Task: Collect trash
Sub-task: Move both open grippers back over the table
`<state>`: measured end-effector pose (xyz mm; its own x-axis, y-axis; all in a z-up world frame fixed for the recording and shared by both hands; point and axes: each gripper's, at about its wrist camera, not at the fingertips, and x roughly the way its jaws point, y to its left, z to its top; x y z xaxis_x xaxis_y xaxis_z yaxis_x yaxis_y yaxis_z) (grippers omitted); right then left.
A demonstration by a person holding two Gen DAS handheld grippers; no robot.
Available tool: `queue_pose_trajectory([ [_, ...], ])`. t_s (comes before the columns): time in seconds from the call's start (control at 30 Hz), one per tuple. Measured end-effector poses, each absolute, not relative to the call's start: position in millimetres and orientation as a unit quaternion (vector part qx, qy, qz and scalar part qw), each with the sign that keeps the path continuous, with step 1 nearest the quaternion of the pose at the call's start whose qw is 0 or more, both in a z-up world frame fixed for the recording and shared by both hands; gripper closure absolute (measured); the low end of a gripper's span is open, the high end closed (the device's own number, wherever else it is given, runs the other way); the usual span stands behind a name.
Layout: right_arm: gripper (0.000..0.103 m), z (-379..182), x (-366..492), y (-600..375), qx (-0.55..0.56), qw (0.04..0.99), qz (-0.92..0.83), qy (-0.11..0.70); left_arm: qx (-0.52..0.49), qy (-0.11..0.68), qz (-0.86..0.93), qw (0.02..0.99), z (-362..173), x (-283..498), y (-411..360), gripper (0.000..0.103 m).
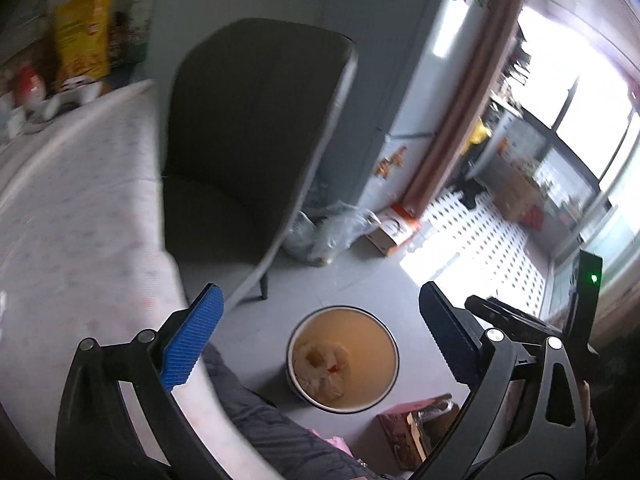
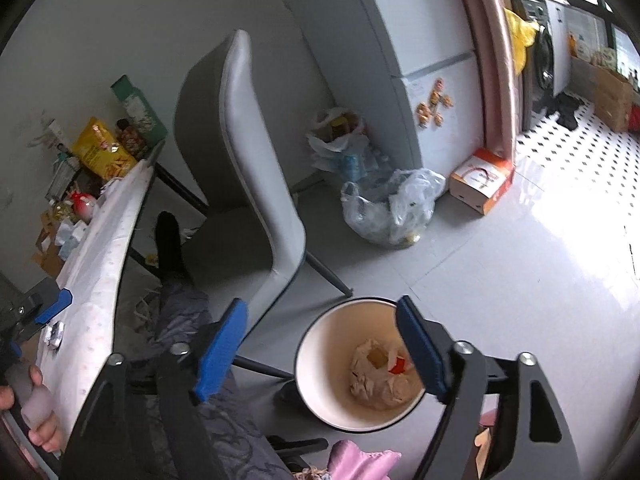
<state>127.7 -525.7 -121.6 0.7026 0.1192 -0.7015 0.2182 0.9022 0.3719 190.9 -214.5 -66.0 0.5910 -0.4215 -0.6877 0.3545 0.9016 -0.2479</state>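
Both my grippers hang over a round waste bin (image 2: pixel 360 364) on the grey floor, its cream inside holding crumpled paper trash (image 2: pixel 380 376) with a red scrap beside it. My right gripper (image 2: pixel 320 344) has its 2 blue-padded fingers (image 2: pixel 220 348) spread wide with nothing between them — only the bin's rim and the trash show through the gap. My left gripper (image 1: pixel 320 336) is likewise released, its blue pads (image 1: pixel 192 344) standing well apart over the same bin (image 1: pixel 344 360), the wad of trash (image 1: pixel 320 368) lying at the left of the bin's bottom.

To the left runs a table under a pale patterned cloth (image 2: pixel 100 280), with a yellow snack bag (image 2: pixel 100 148) and a green carton (image 2: pixel 138 106) at its far end. A grey chair (image 2: pixel 256 184) stands just behind the bin. Farther back, clear plastic bags (image 2: pixel 392 208) slump near a white fridge (image 2: pixel 424 60), and an orange-and-white box (image 2: pixel 480 180) sits just right of them. In the right wrist view a hand (image 2: pixel 24 396) grips the other gripper's handle at the near left — a small foil-like scrap (image 2: pixel 54 334) lies on the cloth beside it.
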Motion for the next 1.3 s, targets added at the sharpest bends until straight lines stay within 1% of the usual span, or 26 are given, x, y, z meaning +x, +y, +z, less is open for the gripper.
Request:
queue_pose_trajectory([
  [0.2,0.012,-106,136,-494,0.205,0.903,-0.001,0.378,-0.074,0.378,-0.18,0.905,-53,188,-166,0.006],
  [0.37,0.008,-93,145,-464,0.191,0.907,0.021,0.374,-0.097,0.361,-0.152,0.915,-44,181,-129,0.006],
  [0.63,0.008,-70,156,-400,0.157,0.913,0.066,0.37,-0.128,0.334,-0.1,0.929,-38,161,-70,0.006],
  [0.9,0.008,-53,164,-331,0.119,0.912,0.121,0.373,-0.159,0.323,-0.056,0.931,-36,147,-18,0.006],
  [1.13,0.008,-44,168,-282,0.092,0.909,0.159,0.374,-0.244,0.314,-0.043,0.917,-43,133,31,0.006],
  [1.3,0.008,-40,172,-245,0.076,0.905,0.187,0.375,-0.256,0.306,-0.021,0.917,-47,127,53,0.006],
])
